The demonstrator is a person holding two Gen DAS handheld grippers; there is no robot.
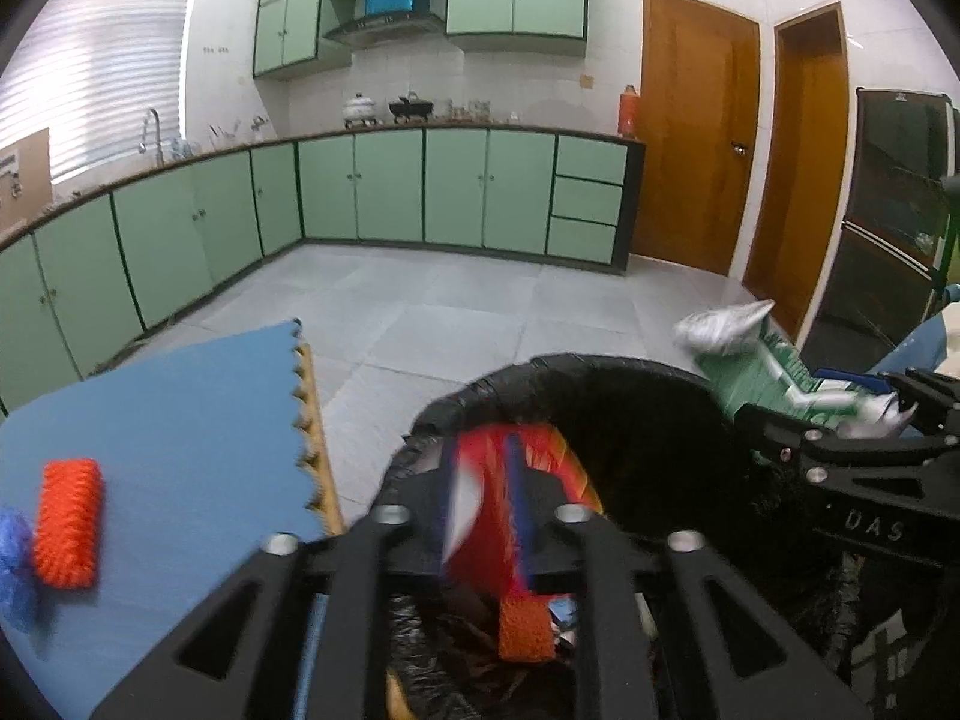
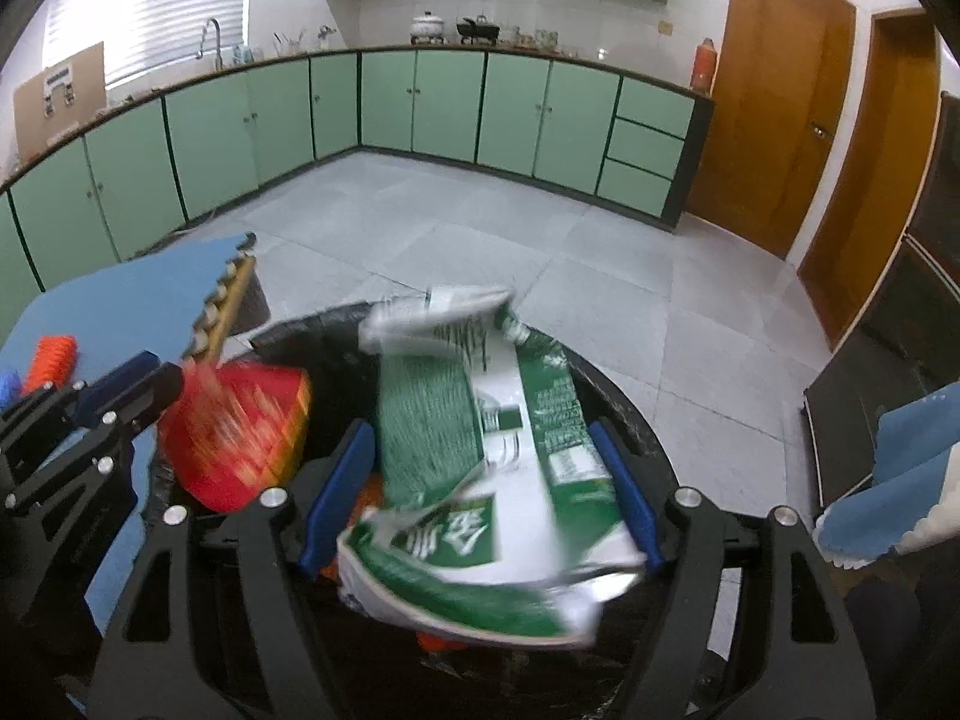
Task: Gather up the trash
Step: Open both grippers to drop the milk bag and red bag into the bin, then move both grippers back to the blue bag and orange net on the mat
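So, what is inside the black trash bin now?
Inside the black trash bin an orange sponge shows; the red wrapper and green carton cover the rest.

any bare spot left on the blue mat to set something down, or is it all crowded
The blue mat is bare from the orange roller across to its toothed edge beside the bin. Its near-left corner is crowded. Over the bin both grippers, with the red wrapper and green carton, fill the opening.

Bin mouth [image 2: 612,372] crowded w/ wrappers [image 2: 480,450]

Glossy crinkled plastic bin liner [image 1: 600,378]; creased printed paper carton [image 2: 480,450]; matt foam mat [image 1: 180,420]; bristly orange roller [image 1: 66,522].
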